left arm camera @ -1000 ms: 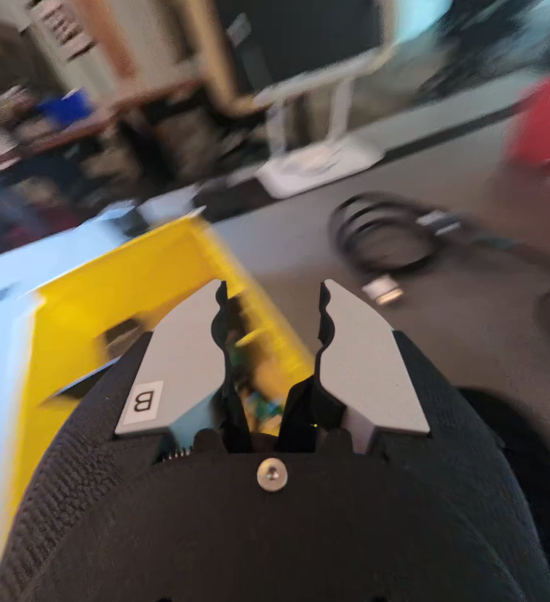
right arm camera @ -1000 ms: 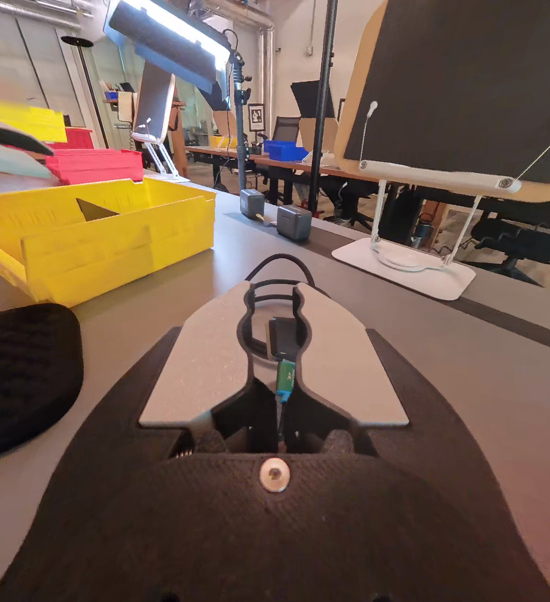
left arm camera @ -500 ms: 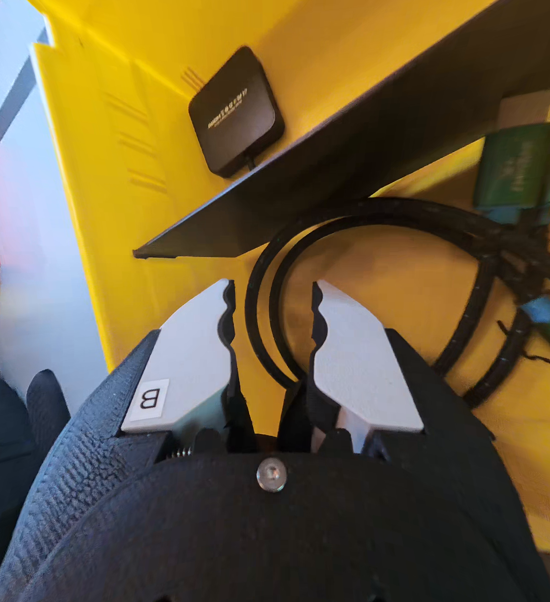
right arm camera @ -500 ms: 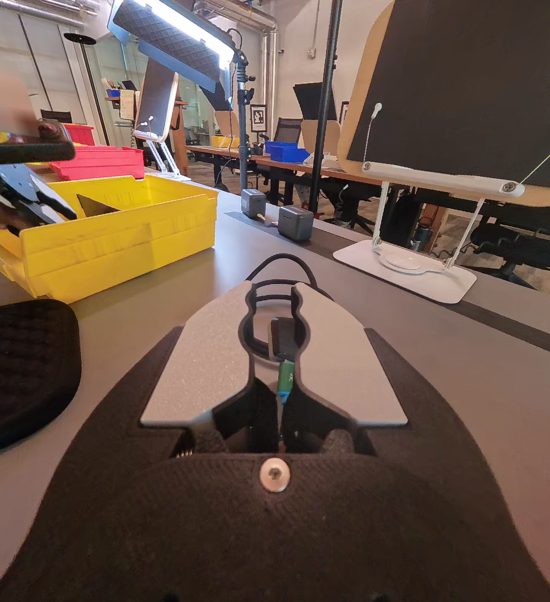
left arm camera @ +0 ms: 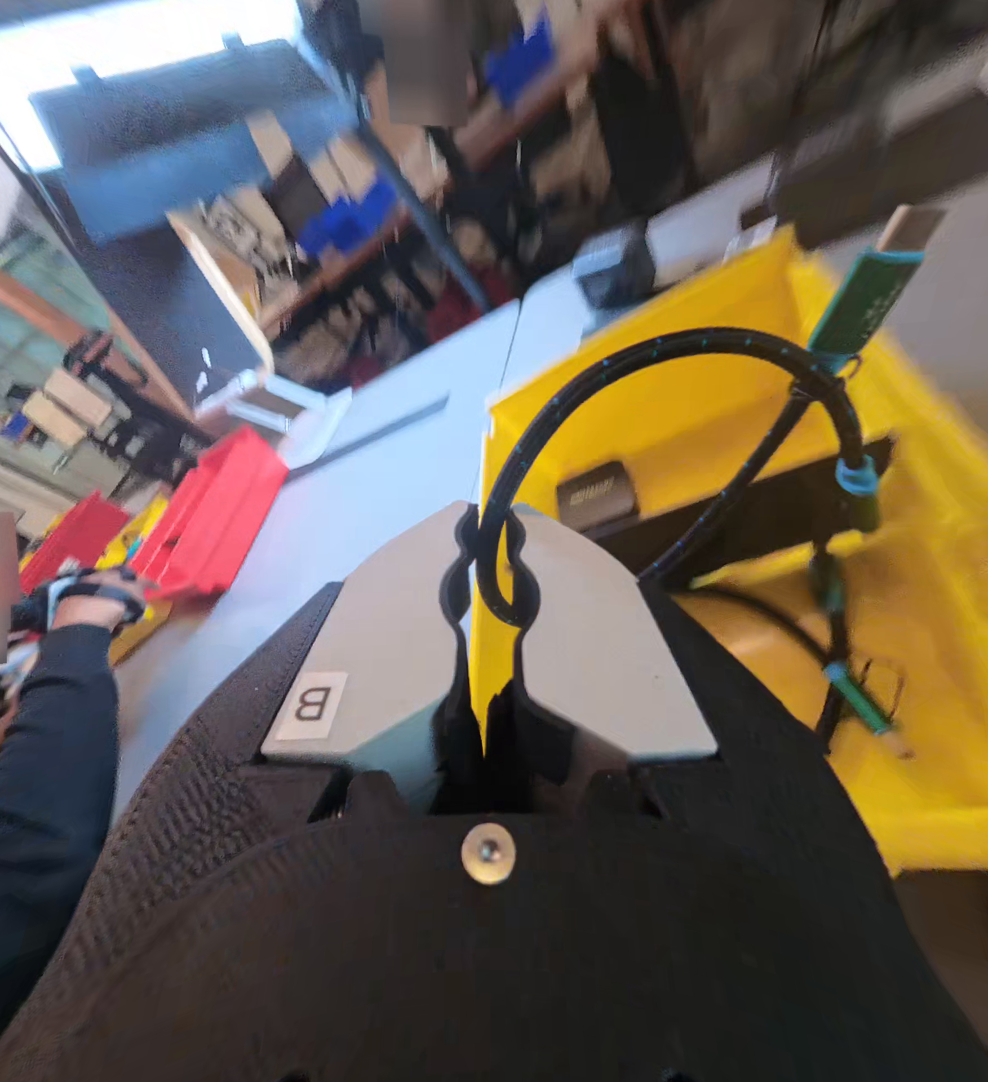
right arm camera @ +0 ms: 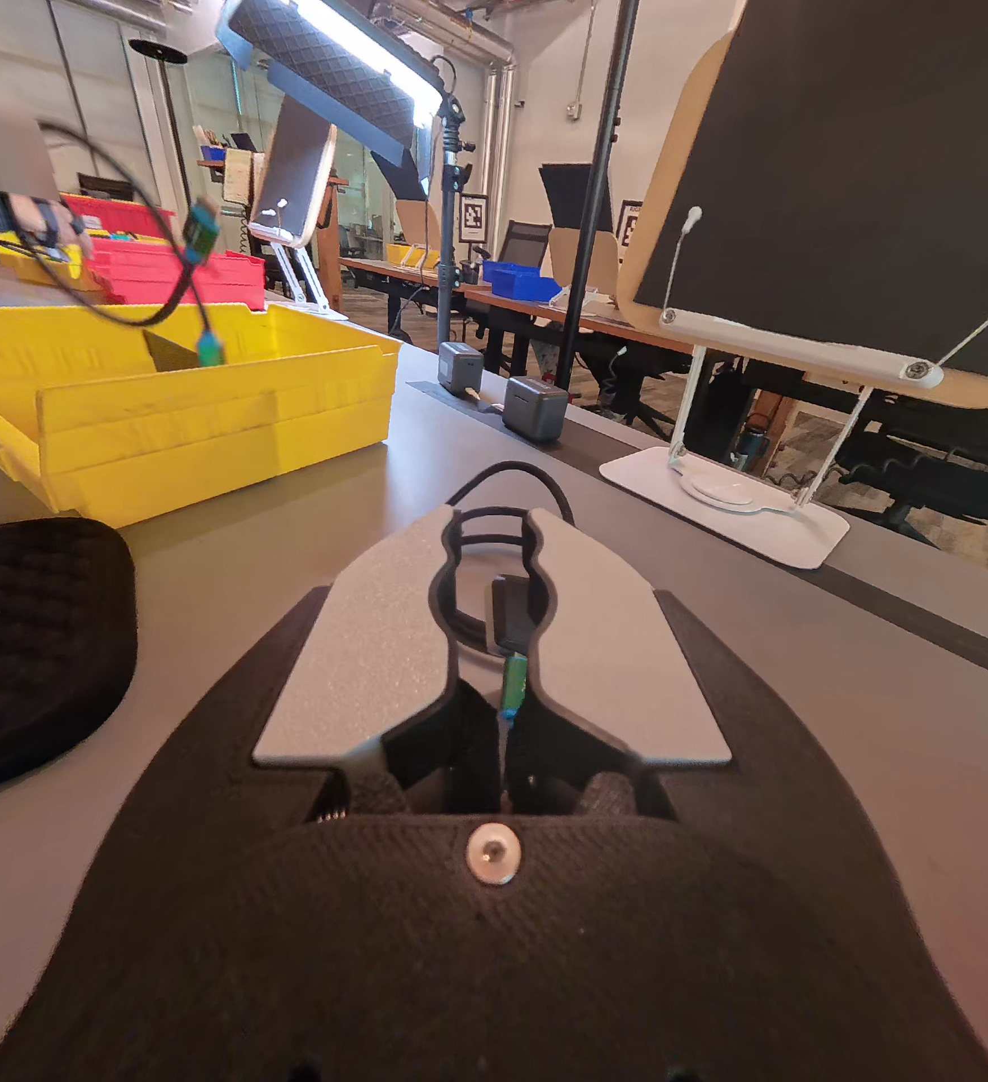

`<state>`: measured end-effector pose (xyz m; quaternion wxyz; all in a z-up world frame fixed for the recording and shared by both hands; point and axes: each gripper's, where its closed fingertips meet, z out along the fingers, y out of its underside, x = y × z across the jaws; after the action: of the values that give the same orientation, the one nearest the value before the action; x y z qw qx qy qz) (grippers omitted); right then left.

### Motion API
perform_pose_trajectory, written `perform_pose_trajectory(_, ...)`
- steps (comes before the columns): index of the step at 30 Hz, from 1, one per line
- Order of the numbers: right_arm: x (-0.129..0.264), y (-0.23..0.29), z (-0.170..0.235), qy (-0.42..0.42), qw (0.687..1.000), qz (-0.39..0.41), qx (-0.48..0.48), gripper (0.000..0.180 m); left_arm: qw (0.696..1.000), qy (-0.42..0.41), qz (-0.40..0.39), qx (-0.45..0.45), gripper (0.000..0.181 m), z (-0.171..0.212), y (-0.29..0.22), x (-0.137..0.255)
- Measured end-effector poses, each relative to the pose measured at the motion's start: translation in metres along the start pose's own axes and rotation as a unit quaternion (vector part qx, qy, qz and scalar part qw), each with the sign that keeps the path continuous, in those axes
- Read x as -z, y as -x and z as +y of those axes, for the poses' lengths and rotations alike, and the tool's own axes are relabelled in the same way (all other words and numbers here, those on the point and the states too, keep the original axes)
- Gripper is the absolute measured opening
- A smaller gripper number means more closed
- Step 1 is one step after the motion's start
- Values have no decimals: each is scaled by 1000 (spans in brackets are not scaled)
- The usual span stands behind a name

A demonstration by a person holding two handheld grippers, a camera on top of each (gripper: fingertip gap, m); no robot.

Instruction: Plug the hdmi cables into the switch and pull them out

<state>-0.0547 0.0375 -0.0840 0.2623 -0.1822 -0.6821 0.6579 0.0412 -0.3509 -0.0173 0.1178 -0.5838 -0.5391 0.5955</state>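
My left gripper is shut on a black braided hdmi cable and holds its loop in the air over the yellow bin. The cable's green plugs dangle at the right. The small black switch lies in the bin behind a black divider. The same cable hangs over the bin in the right wrist view. My right gripper sits low over the grey table, jaws nearly together around a green plug joined to a black body, with a coiled cable beyond.
A black pad lies left of my right gripper. Red bins stand behind the yellow one, where another person's gloved hand works. Two grey blocks and a white stand holding a dark board sit at the table's far edge.
My left gripper has closed on the cable loop in the bin and lifted it up; the plugs now hang free. My right gripper has stayed put.
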Motion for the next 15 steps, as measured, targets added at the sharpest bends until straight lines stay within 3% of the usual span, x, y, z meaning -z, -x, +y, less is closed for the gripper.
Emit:
perform_pose_trajectory(3, 1, 10, -7, -26, 999, -28, 6, 20, 989, -140, 4, 45, 6, -56, -1, 26)
perform_pose_trajectory(6, 5, 32, -20, -80, 993, -87, 20, 25, 957, -241, 99, 127, 5, -101, -35, 45)
perform_pose_trajectory(12, 28, 44, -58, -206, 973, -107, 10, 48, 863, -281, 352, 229, 7, -160, -166, 55)
perform_pose_trajectory(15, 42, 46, -72, -262, 957, -129, -1, 48, 807, -277, 452, 262, 7, -172, -229, 57)
